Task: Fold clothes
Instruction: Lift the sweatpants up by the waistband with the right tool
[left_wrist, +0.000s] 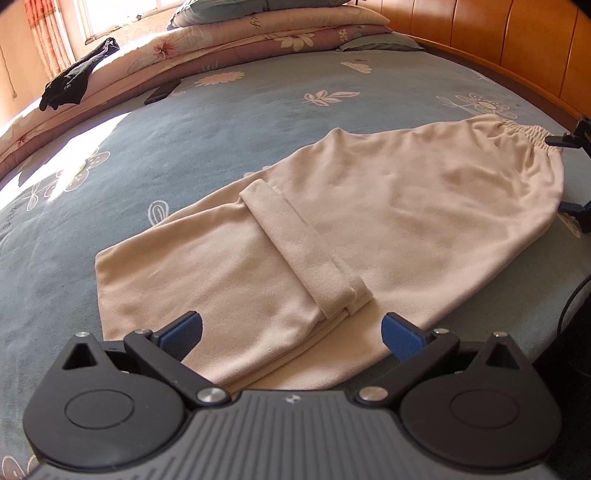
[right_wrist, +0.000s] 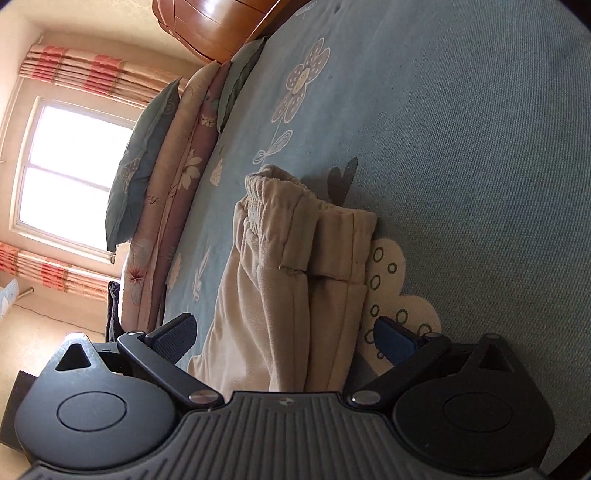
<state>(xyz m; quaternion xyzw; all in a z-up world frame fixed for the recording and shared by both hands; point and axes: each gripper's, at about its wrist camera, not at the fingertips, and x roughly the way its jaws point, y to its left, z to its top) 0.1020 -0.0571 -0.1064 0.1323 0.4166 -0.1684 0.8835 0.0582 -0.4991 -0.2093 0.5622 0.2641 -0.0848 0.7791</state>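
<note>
**me:** Biggest thing first: I'm looking at the bed (left_wrist: 229, 122), blue sheet with pale flower prints, and the beige trousers (left_wrist: 388, 221) lie flat on it, folded lengthwise. One leg end is folded back over the middle, so its cuff (left_wrist: 295, 254) sits on top of the fabric. The hem end is nearest my left gripper (left_wrist: 291, 334), and the elastic waistband (right_wrist: 280, 201) is over at my right gripper (right_wrist: 284, 334).

**other:** Are the grippers on it?

**me:** Both are spread wide and holding nothing. The left one hovers at the hem end with the cloth running in between its blue pads (left_wrist: 184, 330). The right one straddles the waistband end the same way. Whether either pad touches the fabric, I can't tell.

**other:** Anything hard to see?

**me:** Each gripper body hides the nearest strip of trousers. In the left view the right gripper is cut off at the frame edge, only black tips show. Behind are stacked quilts (left_wrist: 221, 40), a dark garment (left_wrist: 74, 79) on them and a small black flat thing (left_wrist: 162, 92) I can't identify.
</note>
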